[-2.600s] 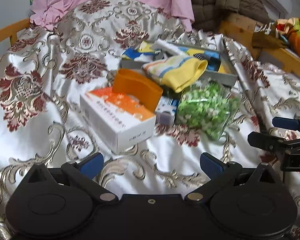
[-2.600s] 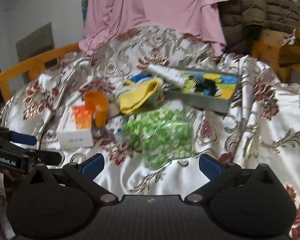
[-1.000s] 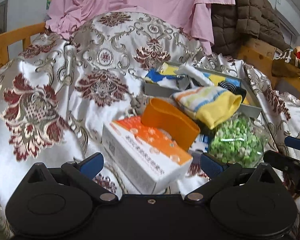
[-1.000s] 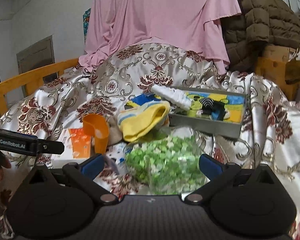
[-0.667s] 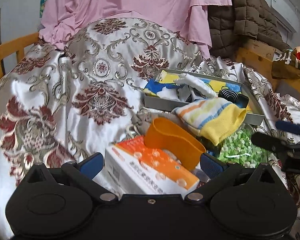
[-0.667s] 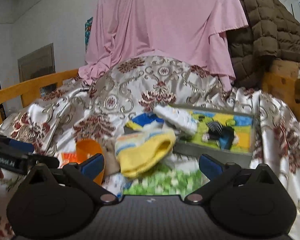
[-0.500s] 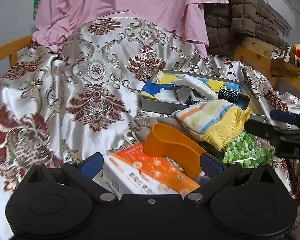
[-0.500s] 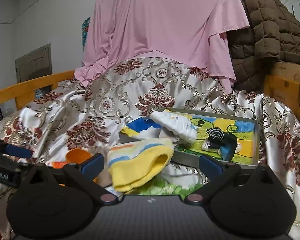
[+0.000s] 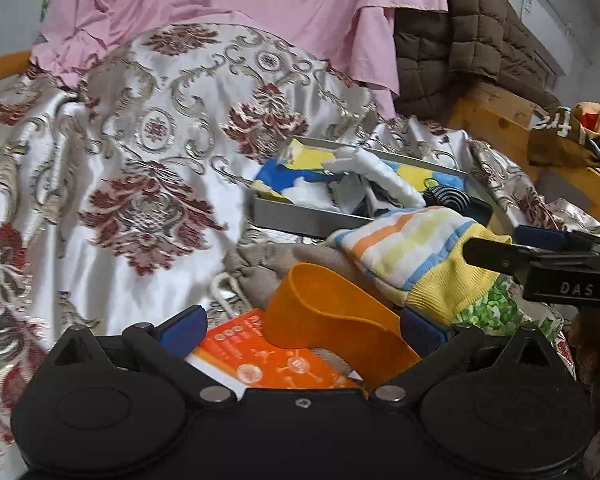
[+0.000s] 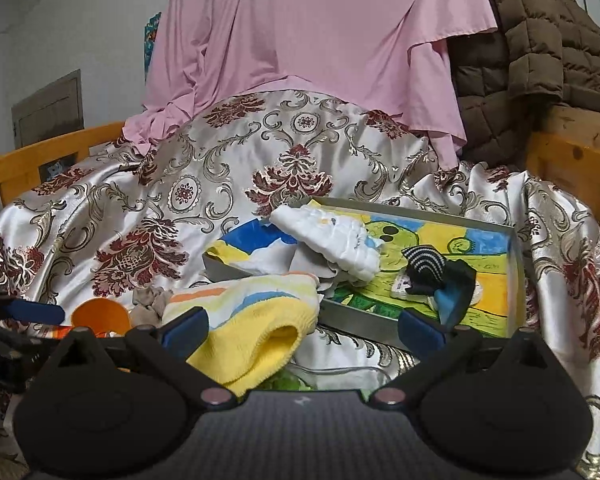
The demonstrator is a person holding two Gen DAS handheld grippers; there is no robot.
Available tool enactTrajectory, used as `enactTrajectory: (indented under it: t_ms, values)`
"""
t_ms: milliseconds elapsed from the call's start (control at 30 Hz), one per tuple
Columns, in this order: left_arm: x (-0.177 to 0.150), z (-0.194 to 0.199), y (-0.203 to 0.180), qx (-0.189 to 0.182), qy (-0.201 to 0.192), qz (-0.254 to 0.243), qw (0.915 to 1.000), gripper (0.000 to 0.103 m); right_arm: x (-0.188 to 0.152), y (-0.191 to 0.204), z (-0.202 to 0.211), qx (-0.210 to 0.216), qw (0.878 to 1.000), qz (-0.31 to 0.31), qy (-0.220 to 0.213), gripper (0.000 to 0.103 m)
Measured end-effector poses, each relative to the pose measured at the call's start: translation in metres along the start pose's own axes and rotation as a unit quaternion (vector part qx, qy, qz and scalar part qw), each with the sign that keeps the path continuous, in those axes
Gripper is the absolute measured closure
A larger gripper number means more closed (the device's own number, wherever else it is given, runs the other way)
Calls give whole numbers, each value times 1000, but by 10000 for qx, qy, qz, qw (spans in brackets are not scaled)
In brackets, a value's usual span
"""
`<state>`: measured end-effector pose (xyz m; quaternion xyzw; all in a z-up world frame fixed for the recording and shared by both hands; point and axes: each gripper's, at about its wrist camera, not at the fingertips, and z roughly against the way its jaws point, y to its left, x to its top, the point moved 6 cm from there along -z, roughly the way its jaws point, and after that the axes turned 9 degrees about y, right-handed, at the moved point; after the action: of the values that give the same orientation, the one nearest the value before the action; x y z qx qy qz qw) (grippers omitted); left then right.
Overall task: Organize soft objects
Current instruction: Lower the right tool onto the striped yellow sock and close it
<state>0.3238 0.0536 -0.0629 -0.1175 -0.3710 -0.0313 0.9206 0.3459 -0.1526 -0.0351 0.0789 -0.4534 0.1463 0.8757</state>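
Observation:
A yellow striped sock (image 9: 412, 252) (image 10: 256, 320) lies on the pile in front of a grey tray (image 9: 300, 218) (image 10: 516, 276). The tray holds a white folded cloth (image 10: 332, 240) and a black striped sock (image 10: 426, 266). A beige cloth (image 9: 260, 268) lies beside an orange cup (image 9: 332, 320). My left gripper (image 9: 300, 330) is open over the orange box (image 9: 268, 360) and cup. My right gripper (image 10: 300, 330) is open just before the yellow sock, and shows in the left wrist view (image 9: 540, 256).
A bag of green candies (image 9: 492, 312) lies under the sock. The bed is covered by a patterned satin cloth (image 10: 180, 200). A pink garment (image 10: 320, 40) and a brown quilted jacket (image 10: 532, 40) hang behind. Wooden bed rails (image 10: 40, 160) run along the sides.
Both grippers have moved forward and lower toward the pile. The yellow sock and tray look larger and nearer. Both stay open.

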Motion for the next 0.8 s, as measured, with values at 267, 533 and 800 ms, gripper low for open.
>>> enactTrajectory:
  t_ms: [267,533,800]
  values:
    - [-1,-13,-9,-365,72,-190,9991,1,2,6,-16,54,9999,103,108,0]
    - [2,-23,-13,-426,102,-411,9982,1,3,10,-22,71,9996,253,135,0]
    - [4,-30,-22,-495,208,-740,9958,1,4,11,-25,166,9992,278,234,0]
